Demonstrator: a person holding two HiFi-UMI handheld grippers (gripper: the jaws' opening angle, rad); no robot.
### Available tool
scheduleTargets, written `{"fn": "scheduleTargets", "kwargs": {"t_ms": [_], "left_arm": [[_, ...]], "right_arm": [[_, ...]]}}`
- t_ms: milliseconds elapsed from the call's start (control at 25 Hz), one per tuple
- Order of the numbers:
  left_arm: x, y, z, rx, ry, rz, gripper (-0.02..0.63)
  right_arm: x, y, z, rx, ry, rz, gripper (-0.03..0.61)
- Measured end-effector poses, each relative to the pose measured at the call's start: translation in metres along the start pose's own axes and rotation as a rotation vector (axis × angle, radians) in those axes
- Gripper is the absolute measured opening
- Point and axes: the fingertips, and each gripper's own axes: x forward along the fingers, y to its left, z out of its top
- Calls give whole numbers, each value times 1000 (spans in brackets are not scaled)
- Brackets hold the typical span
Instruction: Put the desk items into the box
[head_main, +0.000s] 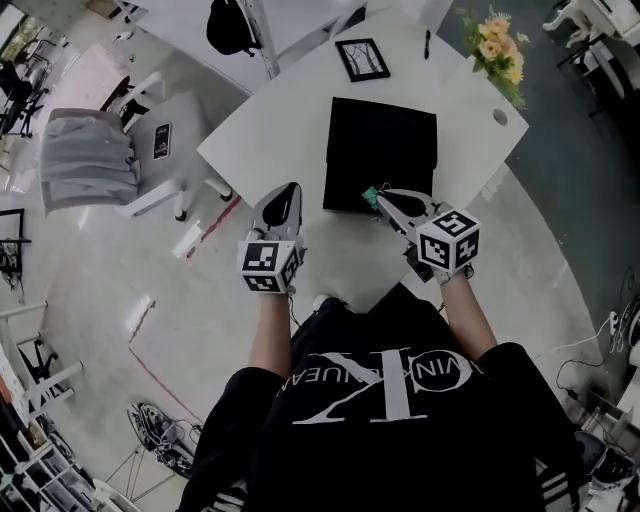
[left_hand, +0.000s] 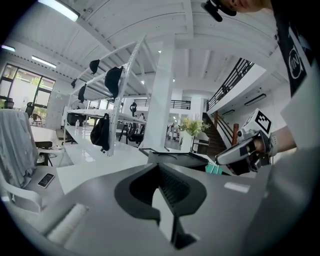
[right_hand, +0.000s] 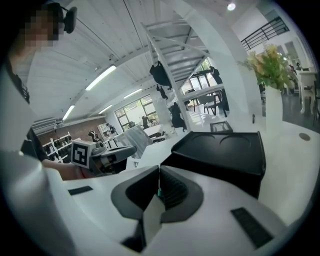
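We hold the right gripper (head_main: 380, 200) at the near edge of the black box (head_main: 380, 150) on the white tabletop (head_main: 270, 130). Its jaws are pressed together on a small teal item (head_main: 369, 196), perhaps a clip; it is too small to tell. Our left gripper (head_main: 285, 200) hangs left of the box, jaws closed with nothing between them. A picture frame (head_main: 362, 58) and a pen (head_main: 427, 42) lie beyond the box.
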Motion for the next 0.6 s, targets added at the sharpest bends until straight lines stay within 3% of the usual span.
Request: {"fn": "scheduleTargets", "kwargs": {"t_ms": [240, 600], "left_arm": [[-3, 11, -7, -21, 13, 34, 11], [-14, 28, -21, -63, 38, 88, 11]], "right_arm": [[20, -13, -10, -106, 119, -43, 20], [45, -26, -33, -180, 286, -44, 20]]}}
